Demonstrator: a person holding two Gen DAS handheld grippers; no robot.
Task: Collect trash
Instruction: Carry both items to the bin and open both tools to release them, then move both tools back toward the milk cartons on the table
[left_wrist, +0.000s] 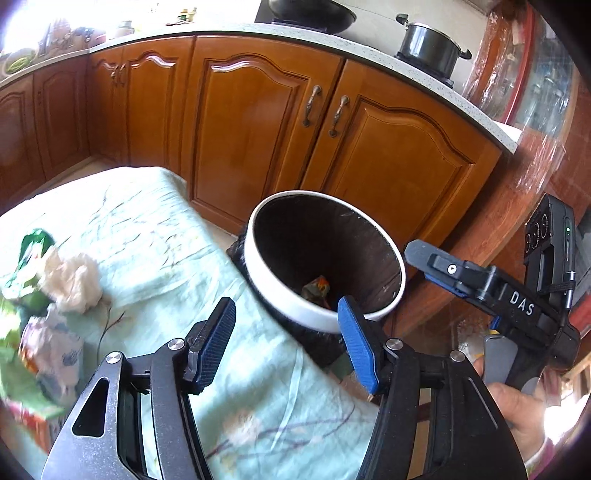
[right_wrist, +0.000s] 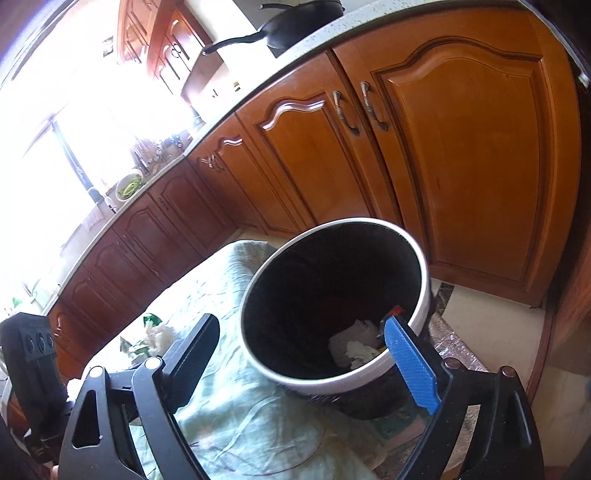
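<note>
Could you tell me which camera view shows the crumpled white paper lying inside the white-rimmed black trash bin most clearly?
The right wrist view: it looks down into the white-rimmed black trash bin, where the crumpled white paper lies on the bottom. The left wrist view shows the bin, but only a colourful scrap inside; the paper is hidden.

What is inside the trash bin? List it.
In the trash bin: crumpled white paper and a colourful wrapper at the bottom. The right tool's blue finger hides part of it.

Both grippers are black metal frames with silver round screws and triangular cut-outs. The left gripper and right gripper carry ribbed blue pads on their fingers; one bears white "DAS" lettering.
</note>
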